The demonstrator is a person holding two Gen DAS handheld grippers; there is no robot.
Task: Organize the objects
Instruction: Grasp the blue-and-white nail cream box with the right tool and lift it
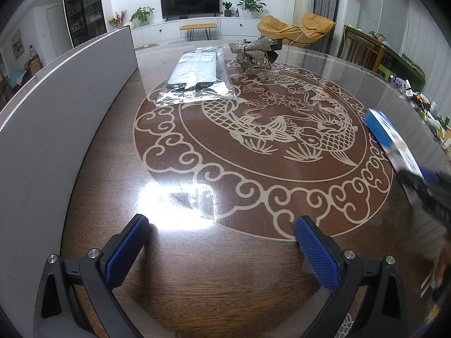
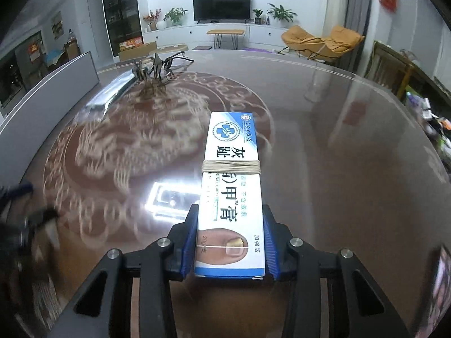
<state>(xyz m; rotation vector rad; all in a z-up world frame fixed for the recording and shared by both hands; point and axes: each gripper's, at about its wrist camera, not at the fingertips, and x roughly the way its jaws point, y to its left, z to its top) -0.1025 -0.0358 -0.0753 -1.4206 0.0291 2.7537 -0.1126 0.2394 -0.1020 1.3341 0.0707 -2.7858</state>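
Since our right gripper [image 2: 230, 242] is already clamped on the near end of the blue-and-white ointment box [image 2: 231, 186], that hand is the one to carry it, and the box's long axis runs straight out toward twelve o'clock along the fingers, held clear above the table [image 2: 352, 169]. From our left gripper [image 1: 222, 242], whose jaws stand wide apart with nothing between them, the box shows at about three o'clock, while the bagged packets [image 1: 197, 76] lie at twelve o'clock beside the grey board [image 1: 70, 118]. We judge the box belongs near those packets.
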